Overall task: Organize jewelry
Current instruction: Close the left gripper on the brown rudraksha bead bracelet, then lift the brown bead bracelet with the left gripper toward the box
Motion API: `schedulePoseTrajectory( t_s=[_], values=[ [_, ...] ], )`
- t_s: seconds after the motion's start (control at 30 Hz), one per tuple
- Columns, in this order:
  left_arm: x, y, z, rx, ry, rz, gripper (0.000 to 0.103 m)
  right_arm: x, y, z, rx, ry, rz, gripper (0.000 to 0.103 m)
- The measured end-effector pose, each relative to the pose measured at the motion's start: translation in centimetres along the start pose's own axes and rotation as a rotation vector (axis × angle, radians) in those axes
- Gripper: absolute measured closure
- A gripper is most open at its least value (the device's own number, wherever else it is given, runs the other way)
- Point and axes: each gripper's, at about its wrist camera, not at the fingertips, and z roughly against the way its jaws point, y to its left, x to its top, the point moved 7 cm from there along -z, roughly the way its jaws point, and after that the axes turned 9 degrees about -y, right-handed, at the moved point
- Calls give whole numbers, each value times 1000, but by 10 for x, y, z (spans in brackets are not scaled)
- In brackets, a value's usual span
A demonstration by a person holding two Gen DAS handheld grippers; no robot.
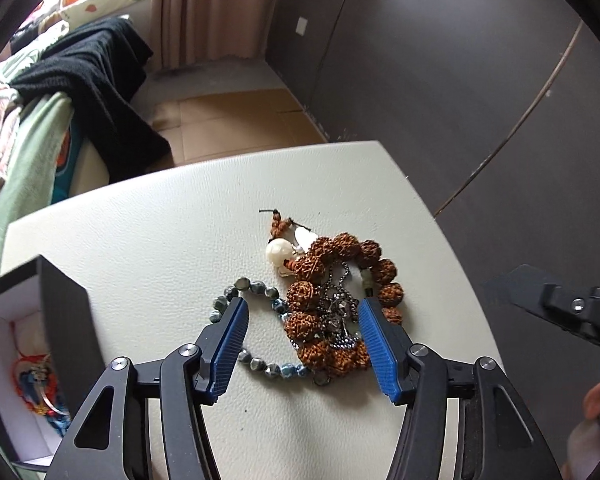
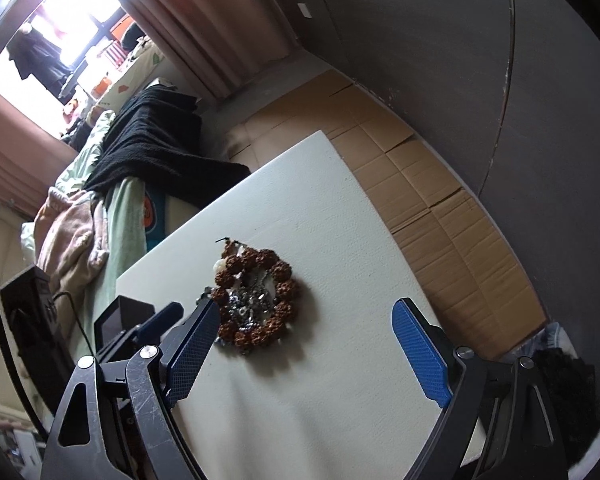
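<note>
Now the left gripper (image 1: 302, 312) hangs half open over the jewelry pile, its pads on either side of the brown bead bracelet (image 1: 340, 300) and chain (image 1: 338, 314) but pressing nothing. Beside them the blue-grey bead strand (image 1: 256, 332) lies on the white table (image 1: 160, 220), a box (image 1: 32, 340) stands at left, and the right gripper (image 2: 306, 320) gapes wide and empty nearby.

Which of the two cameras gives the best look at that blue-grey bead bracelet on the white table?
The left wrist view. There the blue-grey bead bracelet lies as a near-complete loop close under the left gripper, individual beads distinct, touching the brown seed-bead bracelet. In the right wrist view it is almost wholly hidden behind a gripper finger; at most a bead or two show.
</note>
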Motion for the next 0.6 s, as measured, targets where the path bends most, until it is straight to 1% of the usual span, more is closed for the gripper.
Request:
schedulePoseTrajectory(
  t_s=[0.07,0.17,0.23,0.3,0.37,0.43,0.53,0.6],
  values=[
    [0,-1,-4,1,1,3,52,2,-5,-2,-7,6,-13,14],
    [-2,-4,-10,4,11,-6,58,3,-10,-3,-14,8,-23,14],
    [-5,-5,-14,17,20,-15,59,4,-13,-2,-22,5,-24,14],
    [-9,-5,-19,24,34,-16,64,4,-16,0,-25,3,-31,14],
    [-10,-6,-19,10,25,-12,75,4,-16,1,-26,1,-39,14],
    [-7,-6,-13,11,8,-15,82,3,-16,0,-23,4,-40,14],
    [-4,-9,-4,-4,-16,-16,82,1,-12,-1,-24,8,-26,14],
    [-1,-13,7,-33,-34,-10,82,1,-10,0,-24,6,-20,14]
  ],
)
